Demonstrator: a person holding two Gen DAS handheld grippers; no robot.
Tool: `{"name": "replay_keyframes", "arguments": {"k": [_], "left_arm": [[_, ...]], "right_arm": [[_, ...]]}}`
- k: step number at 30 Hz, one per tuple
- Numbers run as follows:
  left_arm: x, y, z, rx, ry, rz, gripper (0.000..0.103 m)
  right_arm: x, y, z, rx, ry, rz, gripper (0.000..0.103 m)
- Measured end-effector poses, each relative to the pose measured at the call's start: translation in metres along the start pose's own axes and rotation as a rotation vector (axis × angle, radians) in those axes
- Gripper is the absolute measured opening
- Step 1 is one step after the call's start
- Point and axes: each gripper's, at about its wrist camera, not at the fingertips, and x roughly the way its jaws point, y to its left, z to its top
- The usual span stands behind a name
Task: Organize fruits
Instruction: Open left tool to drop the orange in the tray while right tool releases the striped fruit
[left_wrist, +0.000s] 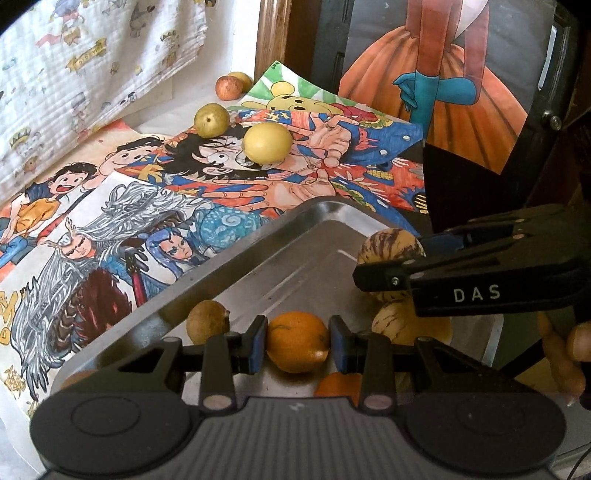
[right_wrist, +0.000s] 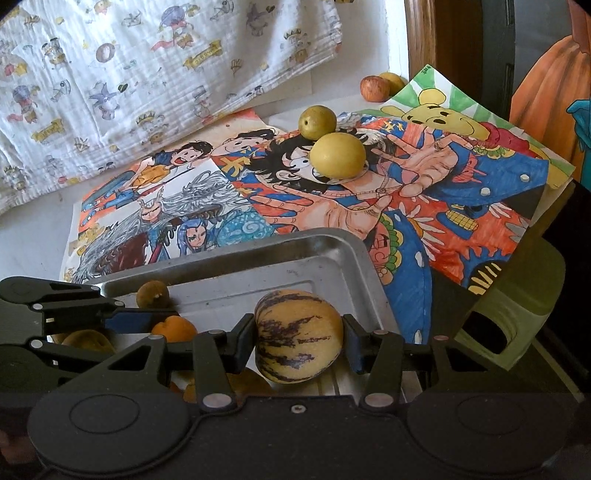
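Observation:
A metal tray (left_wrist: 258, 254) lies on coloured drawings. Over its near end my left gripper (left_wrist: 297, 349) is shut on an orange (left_wrist: 295, 330). My right gripper (right_wrist: 300, 338) is shut on a yellow melon with purple stripes (right_wrist: 295, 317), held above the tray (right_wrist: 332, 266). From the left wrist view that gripper (left_wrist: 391, 258) reaches in from the right with the striped melon (left_wrist: 388, 242). In the tray lie a brown fruit (left_wrist: 207, 321), a second striped fruit (left_wrist: 397, 325) and another orange (left_wrist: 338, 384). Two yellow-green fruits (left_wrist: 267, 143) (left_wrist: 211, 120) rest on the drawings beyond.
A red apple (left_wrist: 229, 88) and a yellow fruit (left_wrist: 242, 77) lie at the far wall by a wooden frame (left_wrist: 271, 33). A printed white cloth (right_wrist: 147, 74) hangs at the left. A pale green stool (right_wrist: 517, 317) stands to the right of the tray.

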Motion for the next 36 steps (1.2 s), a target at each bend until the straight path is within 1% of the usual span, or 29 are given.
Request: {"name": "replay_keyframes", "arguments": {"k": [17,19,22,27,28,29,30,31,32,33,36], "left_arm": [[-0.001,-0.001,-0.002,-0.003,0.000,-0.001,0.040],[-0.003,-0.002,-0.002,-0.002,-0.004,-0.001,0.047],[-0.005,-0.003,-0.001,0.002,-0.011,0.002,0.054],[-0.008,-0.002,-0.001,0.000,-0.018,0.006,0.057],[-0.009,-0.002,-0.001,-0.001,-0.021,0.007,0.060],[-0.010,-0.002,0.000,0.000,-0.025,0.009,0.061],[-0.011,-0.002,0.000,0.000,-0.029,0.011,0.066],[-0.013,-0.002,0.000,-0.001,-0.035,0.014,0.072],[-0.015,-0.002,0.001,-0.001,-0.042,0.016,0.076],[-0.017,-0.001,0.001,-0.003,-0.052,0.017,0.081],[-0.023,0.000,0.003,-0.005,-0.069,0.018,0.084]], "right_arm": [[-0.002,-0.002,0.001,0.023,-0.004,0.010,0.054],[-0.003,-0.001,0.002,0.024,-0.008,0.009,0.054],[-0.006,0.001,0.003,0.027,-0.014,0.012,0.054],[-0.012,0.003,0.007,0.037,-0.035,0.022,0.056],[-0.014,0.004,0.008,0.038,-0.041,0.025,0.058],[-0.016,0.005,0.010,0.039,-0.048,0.028,0.064],[-0.019,0.006,0.011,0.041,-0.058,0.031,0.067],[-0.023,0.008,0.013,0.047,-0.071,0.033,0.076],[-0.026,0.009,0.014,0.048,-0.082,0.036,0.082],[-0.030,0.011,0.016,0.047,-0.096,0.039,0.083],[-0.039,0.015,0.020,0.053,-0.117,0.045,0.087]]}}
